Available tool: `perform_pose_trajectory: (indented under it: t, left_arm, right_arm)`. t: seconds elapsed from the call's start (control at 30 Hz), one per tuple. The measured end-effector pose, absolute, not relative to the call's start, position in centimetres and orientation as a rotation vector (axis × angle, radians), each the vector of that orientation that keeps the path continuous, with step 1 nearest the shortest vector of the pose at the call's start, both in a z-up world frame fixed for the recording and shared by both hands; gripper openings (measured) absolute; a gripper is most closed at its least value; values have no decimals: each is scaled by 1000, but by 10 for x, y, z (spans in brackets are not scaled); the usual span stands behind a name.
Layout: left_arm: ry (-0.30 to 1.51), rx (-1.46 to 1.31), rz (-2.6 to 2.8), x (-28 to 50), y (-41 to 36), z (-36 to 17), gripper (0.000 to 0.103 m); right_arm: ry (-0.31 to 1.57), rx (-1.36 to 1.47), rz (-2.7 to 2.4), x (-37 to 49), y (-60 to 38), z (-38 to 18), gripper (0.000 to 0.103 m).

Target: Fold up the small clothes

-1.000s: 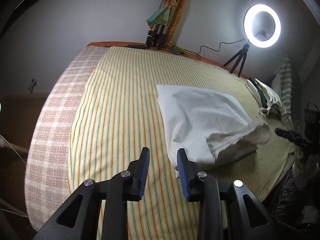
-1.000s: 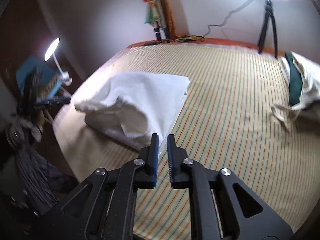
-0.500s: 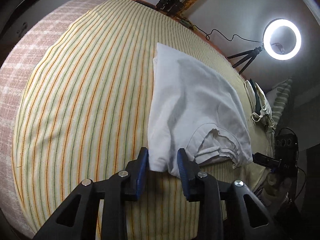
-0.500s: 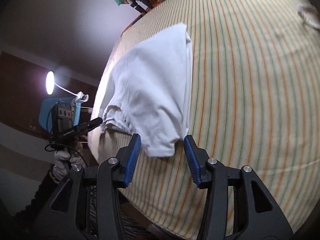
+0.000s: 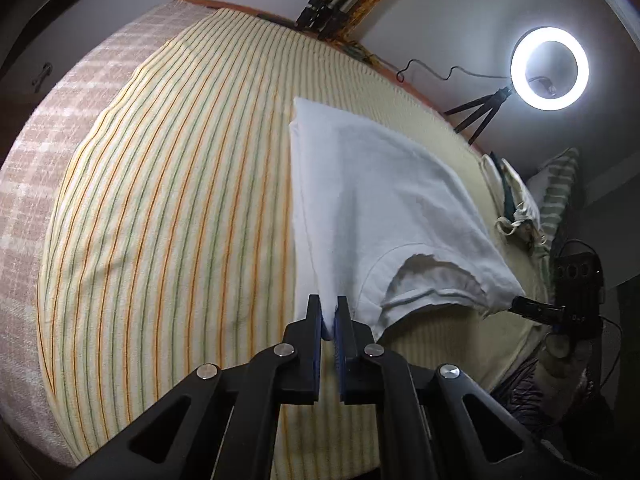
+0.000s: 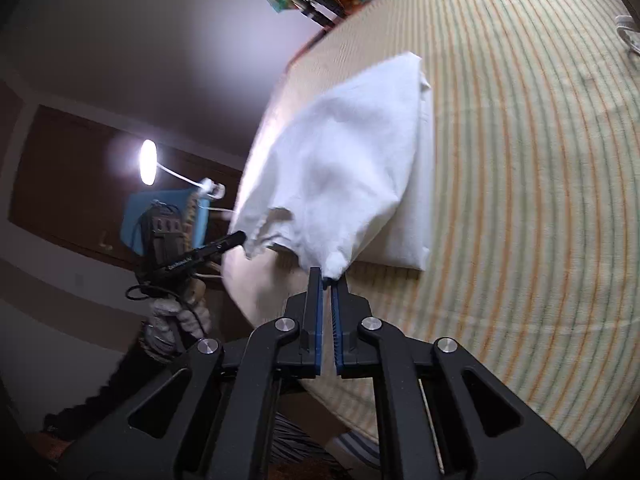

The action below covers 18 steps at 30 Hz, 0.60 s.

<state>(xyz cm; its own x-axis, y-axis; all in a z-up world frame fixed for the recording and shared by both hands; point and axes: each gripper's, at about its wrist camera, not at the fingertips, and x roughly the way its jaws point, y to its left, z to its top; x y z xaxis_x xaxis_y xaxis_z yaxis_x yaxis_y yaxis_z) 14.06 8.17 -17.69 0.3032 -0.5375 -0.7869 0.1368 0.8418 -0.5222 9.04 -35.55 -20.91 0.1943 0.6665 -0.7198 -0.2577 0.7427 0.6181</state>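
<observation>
left gripper (image 5: pixel 328 314) clamped on near corner of white T-shirt (image 5: pixel 384 200) | right gripper (image 6: pixel 326 280) clamped on other near corner | striped bedsheet (image 5: pixel 180 200) beneath

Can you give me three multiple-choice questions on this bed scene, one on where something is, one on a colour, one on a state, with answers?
1. Where does the ring light stand?
A. at the bed's far edge by the wall
B. on the white garment
C. between the left gripper's fingers

2. What colour is the garment?
A. blue
B. white
C. red

3. How is the left gripper?
A. wide open above the striped sheet
B. shut on the garment's near edge
C. shut on a cable

Answers: 1 A, its tripod sits beyond the sheet. 2 B, plain white cloth. 3 B, cloth is pinched between its pads; the right gripper pinches it likewise.
</observation>
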Motion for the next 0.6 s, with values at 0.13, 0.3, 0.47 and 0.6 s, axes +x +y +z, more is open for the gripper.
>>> perform_pose_trajectory:
  t: [0.13,0.3,0.47,0.6]
  left_arm:
    - [1214,-301,-446,133,71,-184,11]
    - [1136,-253,-419,130,78,-157,27]
    - [1042,-236,-426,150,68,-130,27]
    - [1008,-234,-443,181,51,-122,28]
  right_arm:
    - [1242,268,602,88,-347,-217,6]
    - [1211,109,596,82,-339,-191,6]
    - [1057,122,599,99,-337,-153,12]
    - [1020,134,579,137,-331,-149,41]
